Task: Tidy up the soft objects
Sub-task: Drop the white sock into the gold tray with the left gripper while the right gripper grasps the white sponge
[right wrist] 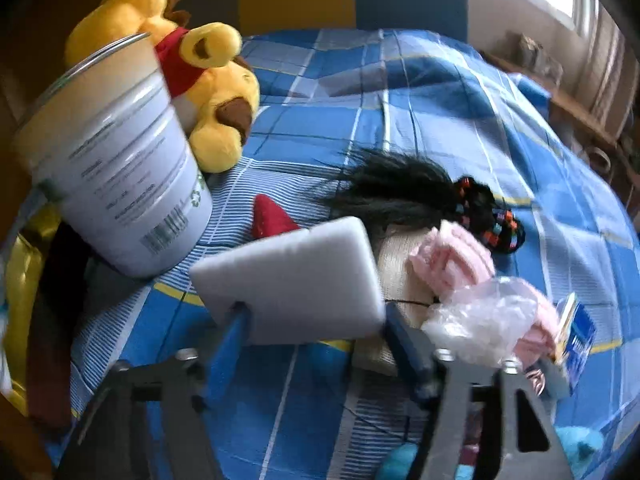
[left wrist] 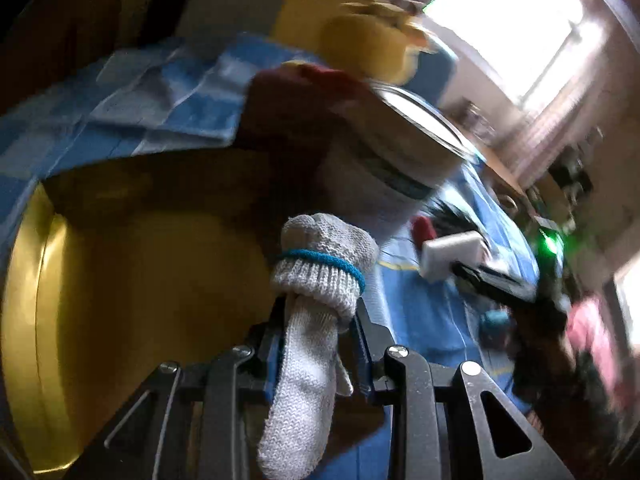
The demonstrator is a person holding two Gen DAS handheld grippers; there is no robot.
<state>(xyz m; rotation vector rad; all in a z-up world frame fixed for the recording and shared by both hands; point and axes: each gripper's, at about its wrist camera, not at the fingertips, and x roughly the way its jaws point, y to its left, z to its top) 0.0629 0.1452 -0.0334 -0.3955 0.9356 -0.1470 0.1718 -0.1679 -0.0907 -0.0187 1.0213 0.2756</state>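
The left gripper [left wrist: 316,320] is clamped on a grey sock [left wrist: 316,280], which sticks out straight past its fingers, with the yellow tub [left wrist: 120,260] just to the left and below. The right gripper [right wrist: 316,320] has a white sponge [right wrist: 292,280] between its fingers, long side across them, over the blue blanket [right wrist: 420,120]

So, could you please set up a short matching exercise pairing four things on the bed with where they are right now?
Things:
1. grey knitted sock
2. white sponge
3. yellow plush bear
4. black hairpiece

Places:
a. behind the white can
b. between the right gripper fingers
c. lying on the blue checked bedspread
d. clamped in the left gripper

Pairs: 1-d, 2-b, 3-a, 4-c
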